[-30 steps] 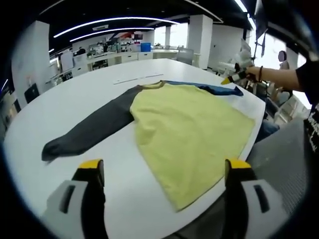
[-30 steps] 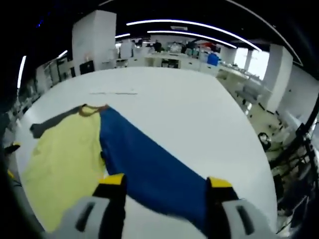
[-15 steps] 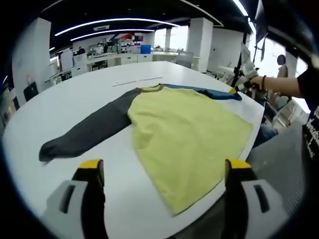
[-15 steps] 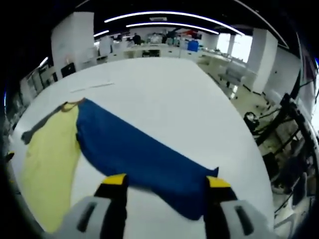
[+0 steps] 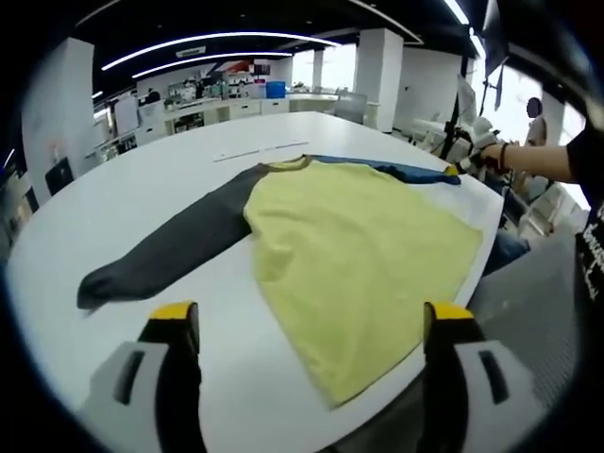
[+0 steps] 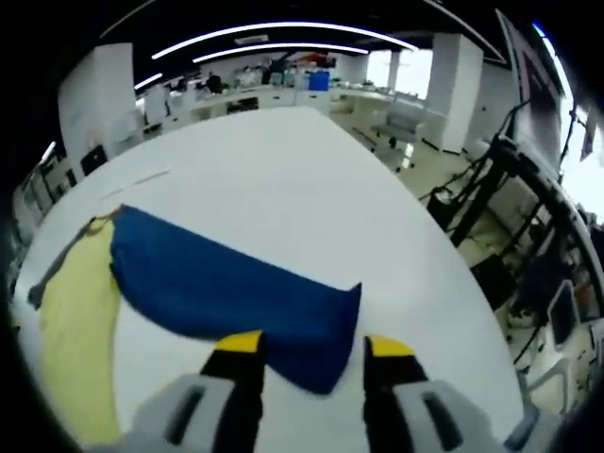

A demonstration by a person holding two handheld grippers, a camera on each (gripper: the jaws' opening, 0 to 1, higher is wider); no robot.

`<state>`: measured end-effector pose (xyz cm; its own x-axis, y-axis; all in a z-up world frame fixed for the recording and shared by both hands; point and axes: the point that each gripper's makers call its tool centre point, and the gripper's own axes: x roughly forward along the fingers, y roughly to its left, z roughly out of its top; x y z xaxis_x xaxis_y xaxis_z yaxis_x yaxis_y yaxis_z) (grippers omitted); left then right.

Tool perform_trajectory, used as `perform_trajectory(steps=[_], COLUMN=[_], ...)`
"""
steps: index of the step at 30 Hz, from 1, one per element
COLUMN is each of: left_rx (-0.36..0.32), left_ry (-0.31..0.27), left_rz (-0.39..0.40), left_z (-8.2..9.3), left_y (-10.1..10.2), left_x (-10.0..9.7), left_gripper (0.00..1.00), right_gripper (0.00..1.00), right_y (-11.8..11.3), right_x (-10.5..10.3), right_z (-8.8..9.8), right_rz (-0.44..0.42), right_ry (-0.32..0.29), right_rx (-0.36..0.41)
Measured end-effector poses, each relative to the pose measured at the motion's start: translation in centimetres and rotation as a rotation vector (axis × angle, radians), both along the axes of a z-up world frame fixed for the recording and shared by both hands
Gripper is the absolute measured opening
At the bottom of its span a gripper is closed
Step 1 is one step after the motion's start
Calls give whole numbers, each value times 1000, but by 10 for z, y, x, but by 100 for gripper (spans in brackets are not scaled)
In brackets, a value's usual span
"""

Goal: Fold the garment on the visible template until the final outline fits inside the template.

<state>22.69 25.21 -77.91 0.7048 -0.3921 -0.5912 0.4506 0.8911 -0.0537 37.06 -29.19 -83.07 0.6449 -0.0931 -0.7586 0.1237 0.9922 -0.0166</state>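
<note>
On the white bench [image 5: 113, 189] we find the garment [image 5: 359, 245] flat; left hand-held gripper [image 5: 307, 326] spread, right hand-held gripper [image 6: 307, 351] spread astride its blue sleeve [image 6: 226, 293].

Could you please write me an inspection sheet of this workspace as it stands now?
Surface: large white table, rounded edge.
Job's things: garment lying flat, yellow body, dark grey sleeve stretched out, blue sleeve stretched the other way; hem reaches the table edge. Template outline: cannot tell.
Clutter: a thin pale strip beyond the collar.
Grippers: left tongs open, above the table near the hem, holding nothing; right tongs narrowed, straddling the blue sleeve's cuff end; whether they grip it, cannot tell.
Cables: nothing seen on the table; dark stands beside it.
Surroundings: open office, desks, pillars, ceiling light strips.
</note>
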Motion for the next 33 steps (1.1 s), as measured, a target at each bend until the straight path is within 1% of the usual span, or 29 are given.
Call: perform_trajectory(steps=[4, 7, 8, 10, 13, 16, 18, 19, 21, 24, 27, 30, 33], left_rx=[-1, -2, -1, -1, 2, 2, 3, 3, 3, 0, 0, 5, 4], left_ry=[2, 8, 8, 12, 12, 13, 16, 18, 19, 15, 14, 18, 14], left_rz=[1, 1, 1, -1, 0, -1, -2, -2, -3, -4, -6, -7, -7], left_z=[-1, -2, -2, -3, -3, -3, -4, -4, -4, -3, -3, -4, -2], left_y=[1, 1, 1, 2, 3, 4, 5, 5, 4, 4, 4, 5, 5], left_x=[-1, -2, -2, -3, -3, -3, -3, -3, -4, -3, -3, -3, -3], left_gripper=[96, 95, 95, 95, 95, 94, 94, 94, 94, 93, 93, 93, 93], right_gripper=[33, 28, 25, 23, 20, 18, 17, 17, 14, 5, 1, 0, 0], right_y=[-3, -2, -3, -5, -11, -18, -18, -15, -14, -18, -17, -14, -15], right_x=[-8, -11, -10, -13, -11, -9, -7, -8, -8, -8, -9, -7, -4], right_z=[-7, -11, -15, -16, -18, -20, -20, -20, -19, -20, -19, -17, -11], right_rz=[-58, -72, -86, -108, -143, -138, -121, -117, -110, -127, -128, -95, -73], right_ry=[26, 32, 39, 44, 26, 30, 22, 20, 17, 15, 6, 8, -9], right_rx=[31, 54, 68, 82, 103, 89, 72, 61, 49, 47, 51, 47, 47])
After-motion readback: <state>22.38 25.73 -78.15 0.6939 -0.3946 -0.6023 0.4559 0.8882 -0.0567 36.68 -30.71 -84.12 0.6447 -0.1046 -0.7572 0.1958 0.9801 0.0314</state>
